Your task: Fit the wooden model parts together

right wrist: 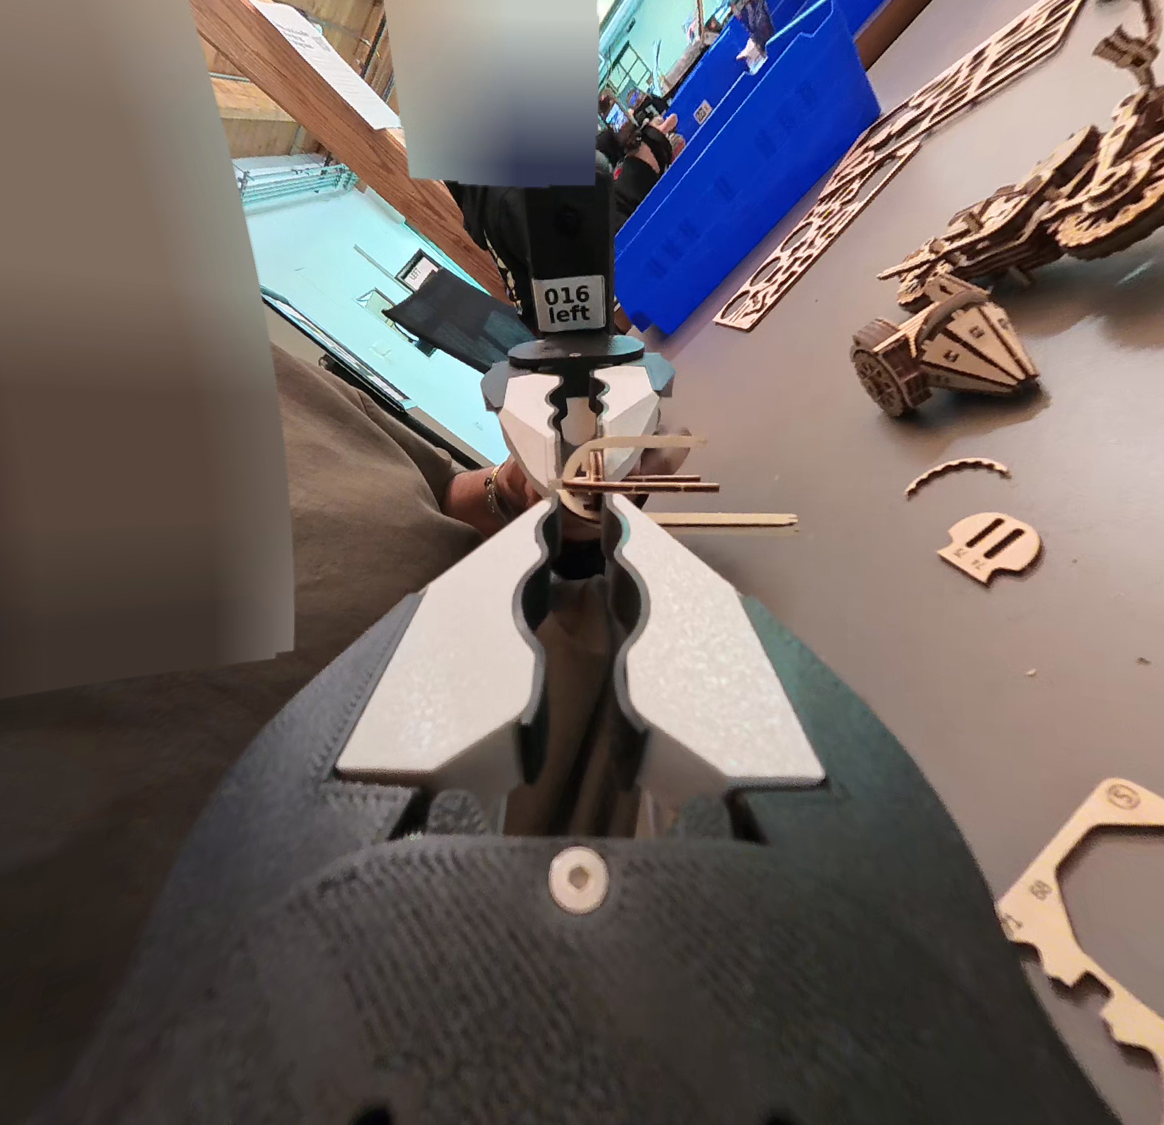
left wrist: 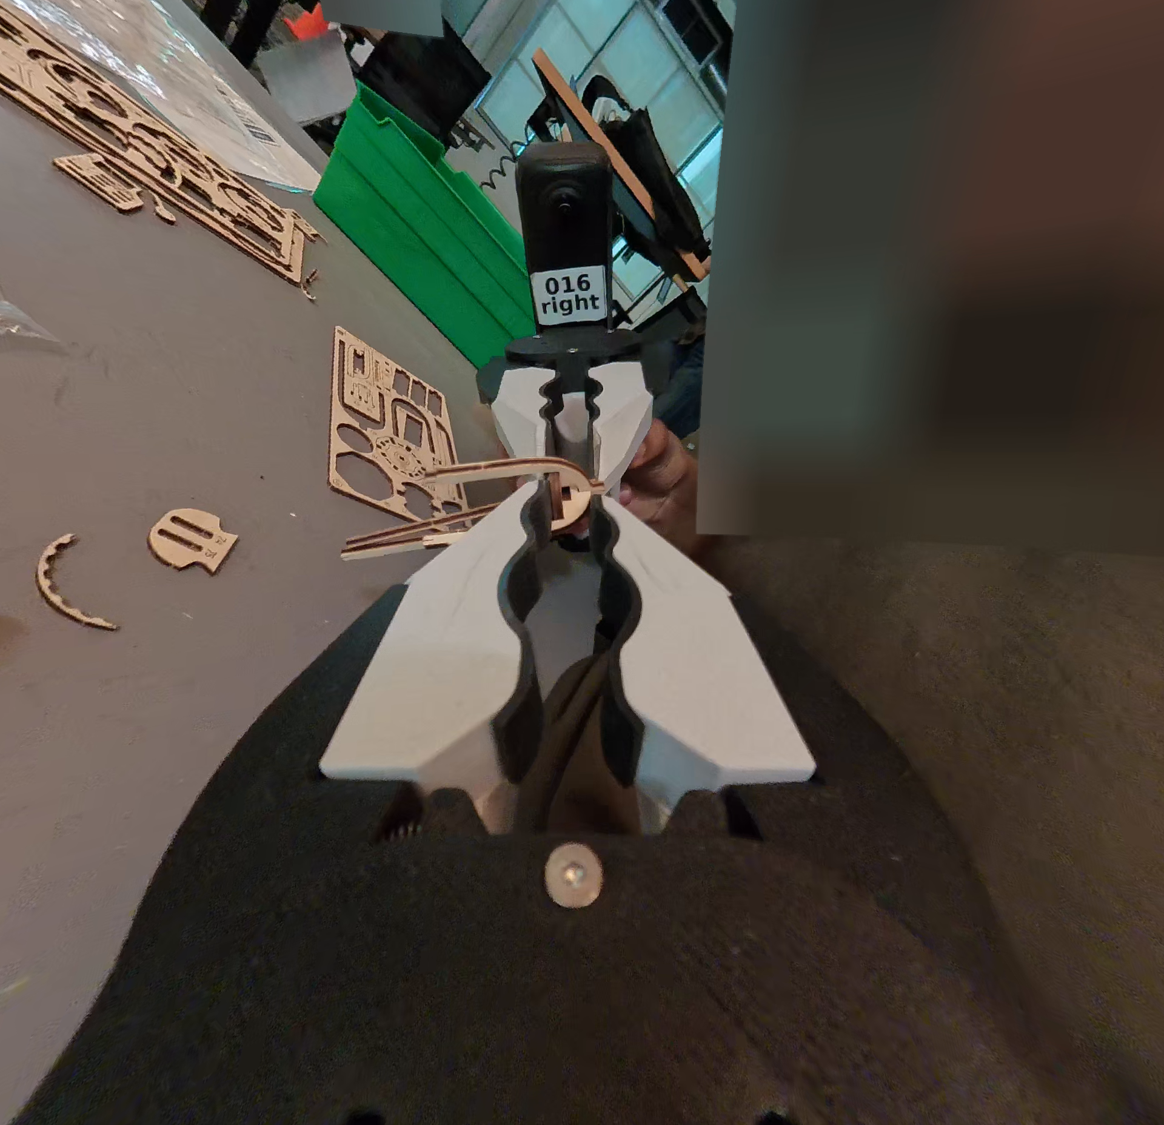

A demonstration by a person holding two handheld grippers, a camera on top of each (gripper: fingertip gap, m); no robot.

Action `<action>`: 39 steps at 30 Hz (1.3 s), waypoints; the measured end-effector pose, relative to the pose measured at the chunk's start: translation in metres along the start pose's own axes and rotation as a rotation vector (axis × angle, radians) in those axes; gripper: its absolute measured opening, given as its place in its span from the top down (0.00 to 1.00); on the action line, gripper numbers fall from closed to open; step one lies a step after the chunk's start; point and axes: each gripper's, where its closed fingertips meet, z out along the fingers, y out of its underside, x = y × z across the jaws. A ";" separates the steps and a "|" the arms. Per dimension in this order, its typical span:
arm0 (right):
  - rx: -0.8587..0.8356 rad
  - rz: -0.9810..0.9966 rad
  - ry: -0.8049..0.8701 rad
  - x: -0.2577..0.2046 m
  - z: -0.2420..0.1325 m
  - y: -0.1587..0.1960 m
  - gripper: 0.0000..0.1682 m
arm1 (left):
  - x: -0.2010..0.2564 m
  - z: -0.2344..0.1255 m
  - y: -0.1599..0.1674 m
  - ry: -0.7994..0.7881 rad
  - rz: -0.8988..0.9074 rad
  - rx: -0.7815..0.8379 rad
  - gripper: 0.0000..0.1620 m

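Observation:
A small wooden sub-assembly (left wrist: 570,507) hangs in the air between my two grippers, which meet tip to tip. It has a round disc, a long U-shaped strip (left wrist: 497,468) and thin straight strips (left wrist: 409,537) sticking out to the side. My left gripper (left wrist: 570,502) is shut on the disc end. My right gripper (left wrist: 570,455) faces it and pinches the same assembly. In the right wrist view, my right gripper (right wrist: 579,510) is shut on the assembly (right wrist: 655,485), with the left gripper (right wrist: 576,458) just beyond. Exactly which piece each jaw pair holds is hidden.
On the grey table (left wrist: 157,401) lie punched wooden sheets (left wrist: 390,427), a slotted round part (left wrist: 192,540) and a toothed arc (left wrist: 63,584). A green bin (left wrist: 416,225) stands behind. The right wrist view shows a blue bin (right wrist: 756,168), built wooden models (right wrist: 945,364) and a frame piece (right wrist: 1102,906). The grippers are tip to tip, or close to it.

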 end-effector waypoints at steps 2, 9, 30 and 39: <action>-0.020 -0.008 0.003 0.000 0.000 0.002 0.94 | 0.000 0.000 0.002 0.012 -0.027 -0.006 0.93; -0.083 -0.006 0.005 0.001 -0.001 0.010 0.94 | -0.001 0.001 0.010 0.009 -0.034 -0.059 0.93; -0.094 0.007 -0.013 -0.005 0.002 0.011 0.95 | 0.005 -0.003 0.010 0.136 -0.207 -0.085 0.93; -0.092 -0.013 0.016 0.001 0.003 0.011 0.94 | 0.000 -0.004 0.012 0.088 -0.157 -0.111 0.93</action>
